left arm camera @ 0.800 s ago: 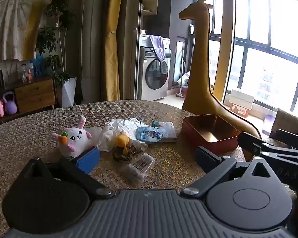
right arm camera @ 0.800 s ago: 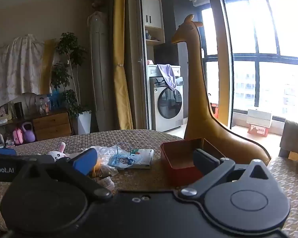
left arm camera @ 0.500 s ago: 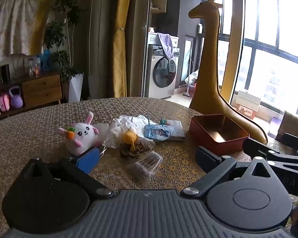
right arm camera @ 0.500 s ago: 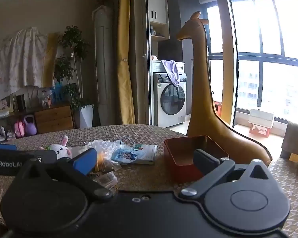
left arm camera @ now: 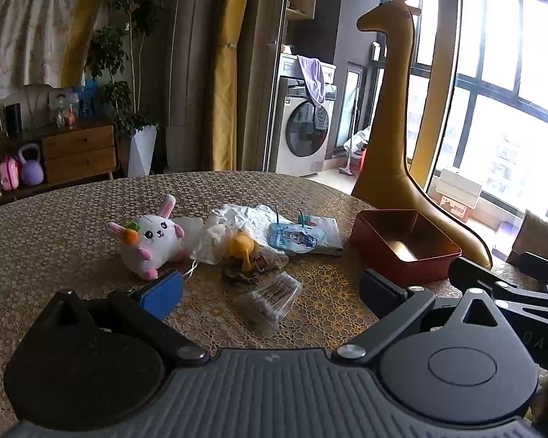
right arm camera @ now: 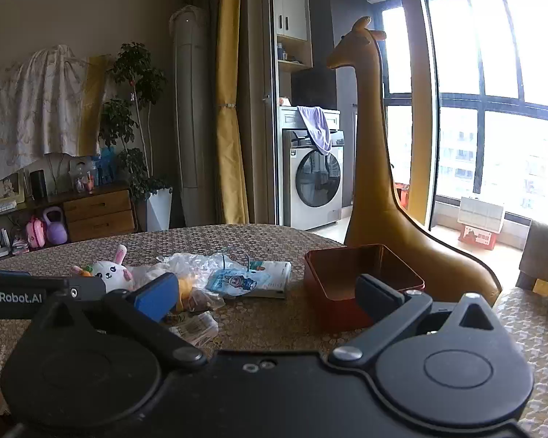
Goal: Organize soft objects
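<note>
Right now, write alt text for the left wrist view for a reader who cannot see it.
The open left tool hovers over a patterned table, holding nothing. Ahead lie a white bunny plush, crinkled plastic bags, a cotton swab packet and an empty red tin box, with a giraffe statue behind.

Bright windows, washing machine, wooden dresser.

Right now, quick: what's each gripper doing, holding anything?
Left gripper: open, holding nothing, above the table near the cotton swab packet.
Right gripper: open, holding nothing, near the red box.
</note>
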`<state>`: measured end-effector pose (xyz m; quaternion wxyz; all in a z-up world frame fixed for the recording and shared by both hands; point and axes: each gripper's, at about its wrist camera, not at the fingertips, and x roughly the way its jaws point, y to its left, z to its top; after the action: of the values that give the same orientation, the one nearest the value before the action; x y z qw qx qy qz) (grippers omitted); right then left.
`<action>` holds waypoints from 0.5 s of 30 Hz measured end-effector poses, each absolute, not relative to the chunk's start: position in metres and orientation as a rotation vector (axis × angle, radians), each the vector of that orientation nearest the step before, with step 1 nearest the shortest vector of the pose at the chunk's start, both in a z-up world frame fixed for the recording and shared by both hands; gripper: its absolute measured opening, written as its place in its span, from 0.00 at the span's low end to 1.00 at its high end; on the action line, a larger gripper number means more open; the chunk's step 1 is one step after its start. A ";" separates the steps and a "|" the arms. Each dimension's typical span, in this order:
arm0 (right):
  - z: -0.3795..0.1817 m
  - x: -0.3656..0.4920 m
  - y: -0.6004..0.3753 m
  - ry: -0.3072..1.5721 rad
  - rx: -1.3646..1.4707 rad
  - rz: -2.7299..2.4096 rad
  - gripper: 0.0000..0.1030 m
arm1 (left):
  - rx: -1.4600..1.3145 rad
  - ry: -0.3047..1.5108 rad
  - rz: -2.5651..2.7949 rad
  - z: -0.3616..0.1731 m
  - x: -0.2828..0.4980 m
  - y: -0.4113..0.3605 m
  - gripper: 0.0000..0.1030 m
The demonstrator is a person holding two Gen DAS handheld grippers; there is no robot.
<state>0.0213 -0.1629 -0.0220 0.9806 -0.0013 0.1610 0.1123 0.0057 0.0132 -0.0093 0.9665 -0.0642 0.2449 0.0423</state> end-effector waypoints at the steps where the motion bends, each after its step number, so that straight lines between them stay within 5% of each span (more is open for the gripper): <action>1: -0.022 0.022 -0.162 0.325 -0.003 0.227 1.00 | -0.134 0.495 0.083 -0.009 0.006 0.014 1.00; 15: -0.024 0.024 -0.161 0.333 0.005 0.218 1.00 | -0.148 0.493 0.086 -0.011 0.002 0.017 1.00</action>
<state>0.0238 -0.1613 -0.0244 0.9803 0.0027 0.1653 0.1081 0.0021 0.0171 -0.0106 0.9661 -0.0731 0.2438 0.0425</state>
